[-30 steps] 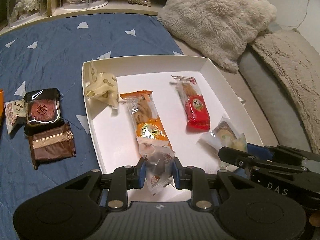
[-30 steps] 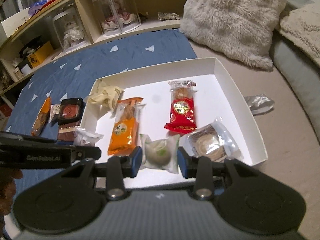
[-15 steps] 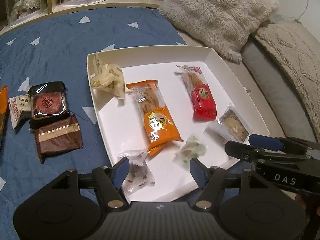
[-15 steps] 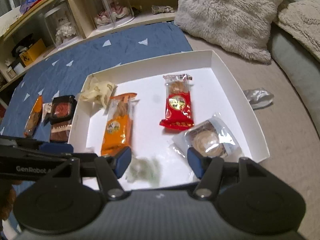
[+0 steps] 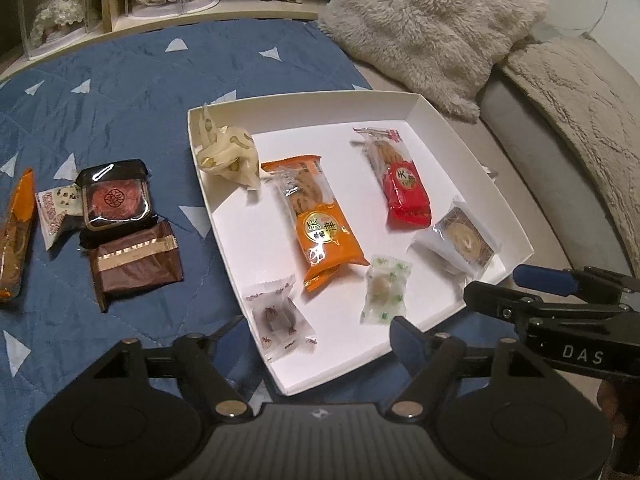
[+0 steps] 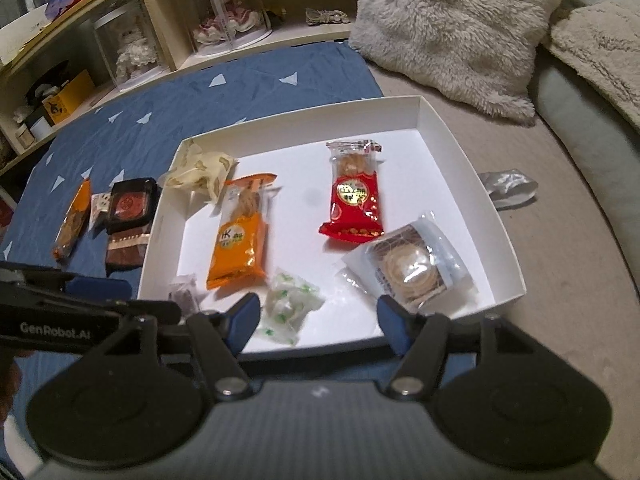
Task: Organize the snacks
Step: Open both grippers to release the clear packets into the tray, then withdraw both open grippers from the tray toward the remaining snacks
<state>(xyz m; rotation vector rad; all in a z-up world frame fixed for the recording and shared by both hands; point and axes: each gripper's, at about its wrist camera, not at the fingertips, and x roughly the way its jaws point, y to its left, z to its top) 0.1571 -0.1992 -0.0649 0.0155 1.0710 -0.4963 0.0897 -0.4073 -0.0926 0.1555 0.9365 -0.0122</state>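
Observation:
A white tray [image 5: 304, 100] [image 6: 500, 216] on the bed holds an orange packet [image 5: 324, 224], a red packet [image 5: 400, 184], a round cookie [image 5: 460, 240], a cream paper bundle [image 5: 226, 156] and two small candies. My left gripper [image 5: 316, 344] hangs over the tray's near corner. Its jaws are opening, and the brown-printed candy [image 5: 280, 316] lies loose just ahead of them. My right gripper [image 6: 320, 316] is also opening. The green-speckled candy [image 6: 290, 308] lies on the tray floor between its fingers, untouched. Each gripper shows in the other's view: the right gripper [image 5: 492, 282], the left gripper [image 6: 152, 300].
On the blue quilt [image 5: 120, 80] left of the tray lie a black mooncake pack [image 5: 114, 200], a brown packet [image 5: 134, 260], a small white packet [image 5: 54, 208] and an orange packet [image 5: 16, 232]. A silver wrapper [image 6: 508, 188] lies right of the tray. A fluffy pillow [image 6: 452, 28] and shelves [image 6: 132, 40] stand behind.
Both grippers went from shut on a candy to open. The brown-printed candy and the green-speckled candy now lie in the tray. The left gripper drew back a little.

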